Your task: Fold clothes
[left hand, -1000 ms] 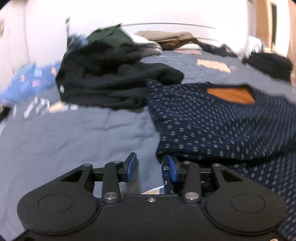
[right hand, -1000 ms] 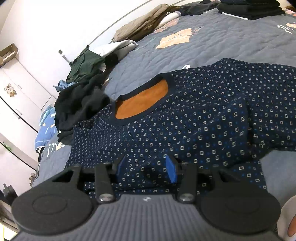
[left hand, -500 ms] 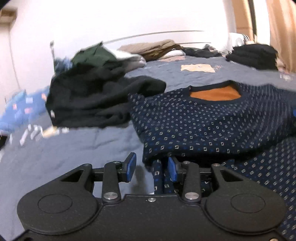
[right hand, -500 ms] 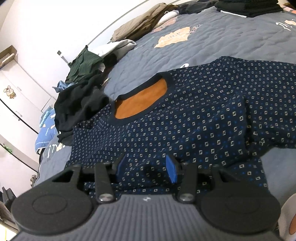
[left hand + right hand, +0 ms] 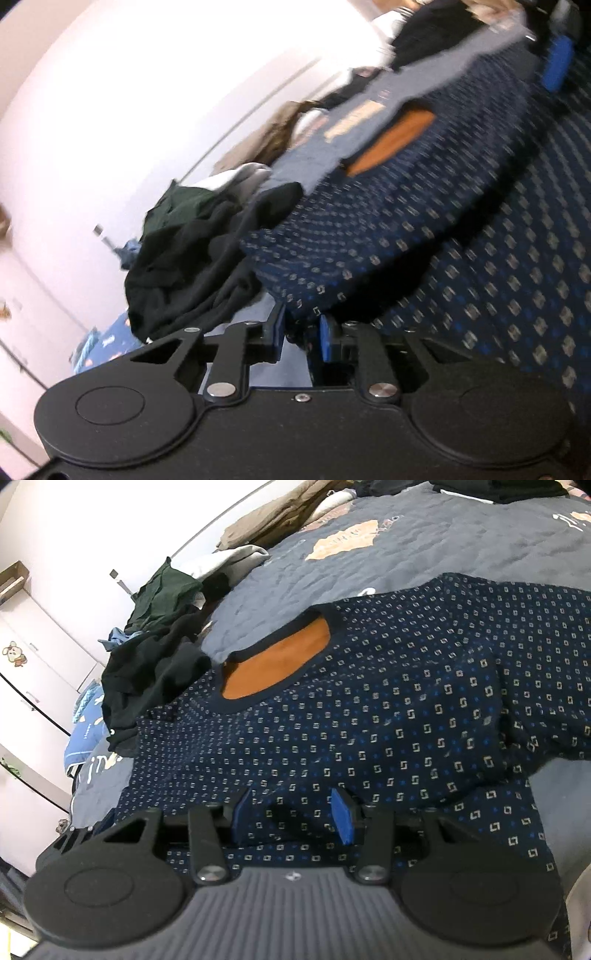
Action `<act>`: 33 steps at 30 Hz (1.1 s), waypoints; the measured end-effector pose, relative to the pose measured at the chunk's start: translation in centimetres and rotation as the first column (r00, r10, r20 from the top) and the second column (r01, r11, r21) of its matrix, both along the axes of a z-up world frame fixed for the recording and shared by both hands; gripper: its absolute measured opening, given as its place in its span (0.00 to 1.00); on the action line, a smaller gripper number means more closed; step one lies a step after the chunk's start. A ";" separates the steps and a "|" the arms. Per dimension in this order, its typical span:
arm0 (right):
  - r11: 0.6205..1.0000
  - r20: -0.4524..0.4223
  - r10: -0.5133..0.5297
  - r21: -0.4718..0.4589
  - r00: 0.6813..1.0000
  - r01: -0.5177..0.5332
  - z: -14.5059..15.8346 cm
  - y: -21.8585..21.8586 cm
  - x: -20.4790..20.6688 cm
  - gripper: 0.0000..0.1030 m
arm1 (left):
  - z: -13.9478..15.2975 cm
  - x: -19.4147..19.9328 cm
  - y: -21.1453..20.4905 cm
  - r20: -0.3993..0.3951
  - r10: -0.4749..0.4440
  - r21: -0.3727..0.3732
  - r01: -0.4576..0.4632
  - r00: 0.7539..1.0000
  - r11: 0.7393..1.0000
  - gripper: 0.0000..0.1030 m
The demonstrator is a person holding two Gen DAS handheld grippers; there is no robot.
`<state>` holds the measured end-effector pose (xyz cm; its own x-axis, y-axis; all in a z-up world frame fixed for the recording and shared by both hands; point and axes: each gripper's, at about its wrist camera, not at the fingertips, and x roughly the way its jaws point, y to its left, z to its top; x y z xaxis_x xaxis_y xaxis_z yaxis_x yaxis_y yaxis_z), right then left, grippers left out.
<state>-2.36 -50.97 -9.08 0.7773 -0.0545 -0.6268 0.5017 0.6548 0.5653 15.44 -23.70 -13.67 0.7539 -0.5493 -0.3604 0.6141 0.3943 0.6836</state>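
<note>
A navy sweater (image 5: 406, 720) with small square dots and an orange lining in its collar (image 5: 277, 664) lies spread on the grey quilt (image 5: 443, 546). In the tilted, blurred left wrist view the sweater (image 5: 480, 258) fills the right side. My left gripper (image 5: 301, 334) is at the sweater's near left edge, and its jaws are closing with a bunch of that edge filling the gap. My right gripper (image 5: 291, 816) rests low over the sweater's hem. Its blue pads stand apart, with flat fabric lying between them. One of its blue pads (image 5: 557, 70) shows far off in the left wrist view.
A heap of black clothes (image 5: 147, 679) lies by the sweater's left shoulder, with a green garment (image 5: 166, 590) behind it. Tan and white clothes (image 5: 280, 513) lie along the far wall, and dark folded clothes (image 5: 498, 487) at the far right. White cupboard doors (image 5: 37, 657) stand at the left.
The left gripper has rolled, so its view now tilts. It moved onto the sweater's edge and its jaws narrowed around the fabric. The right gripper has stayed put.
</note>
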 end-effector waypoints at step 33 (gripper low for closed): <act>1.000 -0.008 -0.002 0.015 1.000 0.002 -0.9 -0.4 -0.2 0.46 | 0.9 0.5 1.5 0.006 -0.034 0.082 0.033 0.999 0.996 0.24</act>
